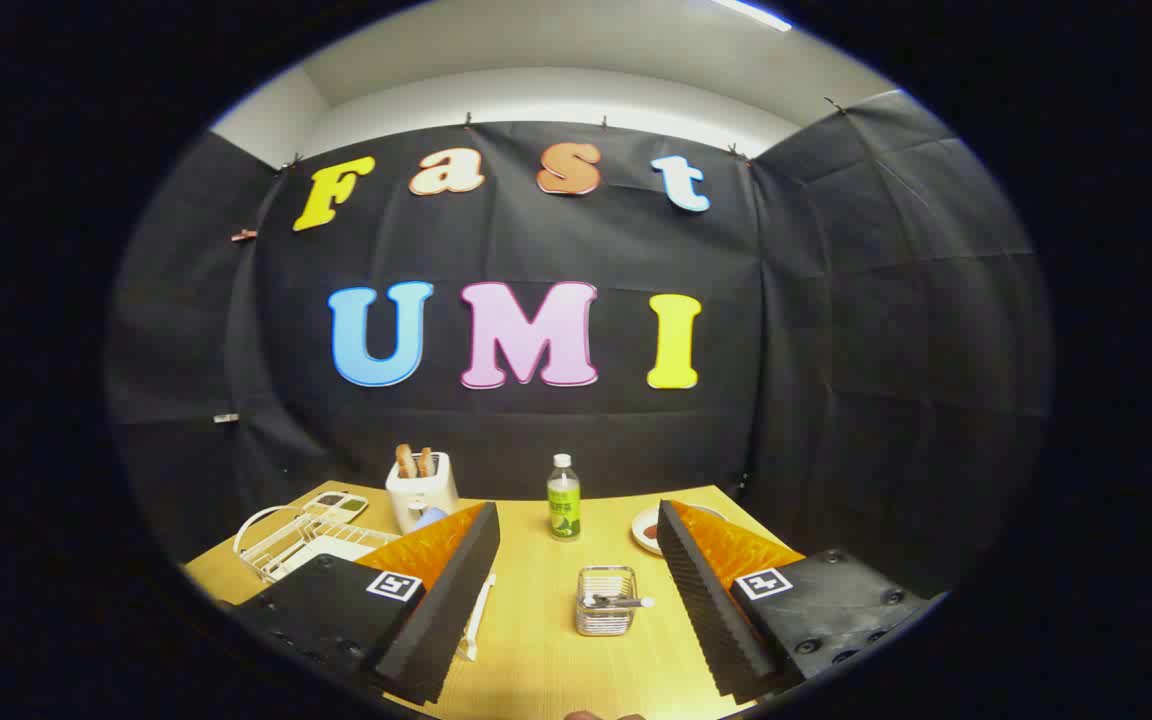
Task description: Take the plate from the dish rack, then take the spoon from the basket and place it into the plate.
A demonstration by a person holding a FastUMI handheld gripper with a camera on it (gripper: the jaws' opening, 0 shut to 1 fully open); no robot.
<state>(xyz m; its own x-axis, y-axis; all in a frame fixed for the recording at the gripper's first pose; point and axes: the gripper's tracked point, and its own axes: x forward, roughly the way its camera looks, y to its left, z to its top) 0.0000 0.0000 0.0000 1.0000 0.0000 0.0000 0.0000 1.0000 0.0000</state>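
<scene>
My gripper (pixel 576 560) is open above the wooden table (pixel 536 640), with nothing between its two black, orange-backed fingers. A small wire basket (pixel 606 600) stands on the table in the gap between the fingers, and a spoon (pixel 621 601) lies across its top. To the left, partly behind the left finger (pixel 446 590), sits a white wire dish rack (pixel 291 540) holding a white plate (pixel 321 553). I can see just part of that plate.
A white toaster (pixel 422 488) with two slices stands behind the rack. Farther back, beyond the basket, a green-labelled bottle (pixel 564 497) stands upright. A small plate (pixel 648 528) with something reddish on it peeks out behind the right finger. A white strip (pixel 476 615) lies by the left finger.
</scene>
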